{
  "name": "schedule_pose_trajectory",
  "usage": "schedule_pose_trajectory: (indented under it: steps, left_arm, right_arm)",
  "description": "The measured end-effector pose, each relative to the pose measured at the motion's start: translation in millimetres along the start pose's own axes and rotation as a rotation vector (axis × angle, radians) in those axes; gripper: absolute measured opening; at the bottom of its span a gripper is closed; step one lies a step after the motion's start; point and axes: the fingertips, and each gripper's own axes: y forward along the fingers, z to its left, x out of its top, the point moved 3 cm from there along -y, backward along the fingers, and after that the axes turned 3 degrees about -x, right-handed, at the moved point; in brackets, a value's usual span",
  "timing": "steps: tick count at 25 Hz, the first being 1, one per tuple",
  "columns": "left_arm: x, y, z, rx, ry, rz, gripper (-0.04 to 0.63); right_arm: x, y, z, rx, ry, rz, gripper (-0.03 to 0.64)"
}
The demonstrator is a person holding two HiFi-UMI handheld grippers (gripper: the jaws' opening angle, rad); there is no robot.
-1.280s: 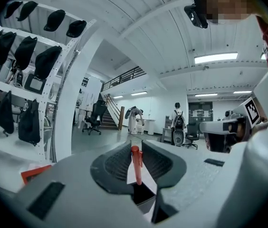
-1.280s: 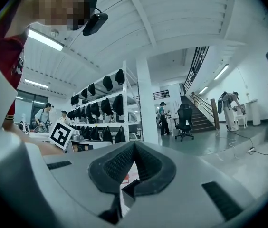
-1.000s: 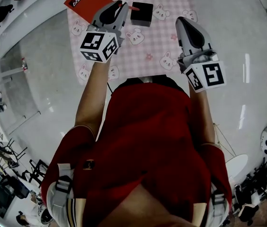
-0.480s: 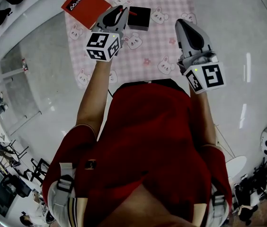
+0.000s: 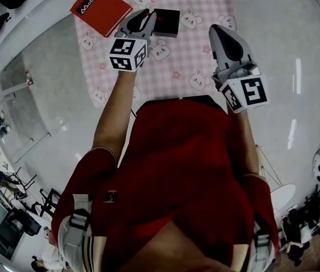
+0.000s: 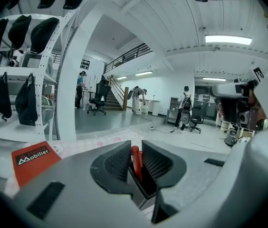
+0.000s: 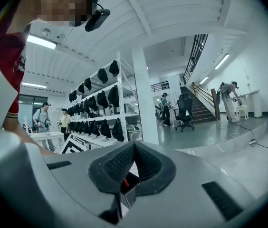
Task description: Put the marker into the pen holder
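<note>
A red marker point(image 6: 135, 159) stands upright between the ribbed pads of my left gripper point(image 6: 136, 148), which is shut on it. In the head view the left gripper point(image 5: 146, 16) touches the left edge of the black square pen holder point(image 5: 167, 22) on the pink cloth. The left gripper view shows the marker's lower end inside the holder's point(image 6: 144, 186) open top. My right gripper point(image 5: 218, 29) hovers to the right of the holder, apart from it. Its jaws point(image 7: 133, 147) meet at the tips with nothing held.
A pink checked cloth point(image 5: 194, 50) with bunny prints covers the white floor ahead. A red notebook point(image 5: 100, 7) lies on its far left corner, also visible low on the left point(image 6: 33, 158). White shelving with black bags point(image 6: 24, 94) stands to the left.
My left gripper has moved forward and right with the marker, from beside the pen holder to its open top. The right gripper has barely moved.
</note>
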Motion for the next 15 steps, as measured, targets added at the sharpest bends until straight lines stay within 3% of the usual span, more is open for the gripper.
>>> schedule_pose_trajectory:
  steps: [15]
  left_arm:
    - [-27.5, 21.4, 0.5, 0.005, 0.024, 0.055, 0.075]
  right_arm:
    - [-13.1, 4.2, -6.7, -0.026, 0.021, 0.038, -0.001]
